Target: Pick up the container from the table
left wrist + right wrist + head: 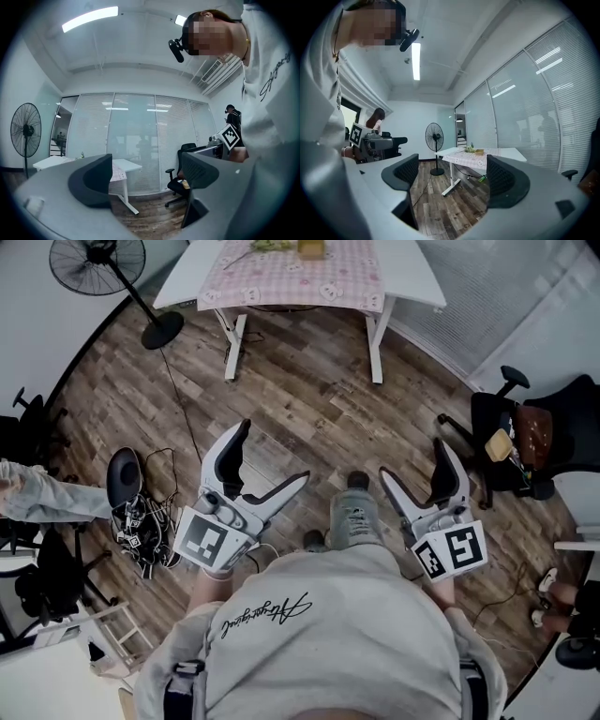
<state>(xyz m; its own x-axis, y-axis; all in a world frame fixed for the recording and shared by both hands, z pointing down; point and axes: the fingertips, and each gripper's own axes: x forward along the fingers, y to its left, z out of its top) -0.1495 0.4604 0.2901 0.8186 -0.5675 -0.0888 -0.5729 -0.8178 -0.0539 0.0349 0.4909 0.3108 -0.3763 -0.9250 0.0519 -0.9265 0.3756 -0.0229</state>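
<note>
A wood-floored office with glass partition walls holds a white table (412,273) under a pink checked cloth, well ahead of the person. The container (310,248), a small tan box, sits on that cloth towards the table's far edge, just beside some greenery (270,245). Both tongs are held low and well apart from it: the left gripper (272,454) and the right gripper (412,457) each stand wide with nothing between the jaws. The approach looks barely begun; next comes walking up to the table and setting one pair of jaws around the box. Only the right gripper view frames the container, far off; the left gripper view catches just a table end and an office chair (180,180).
</note>
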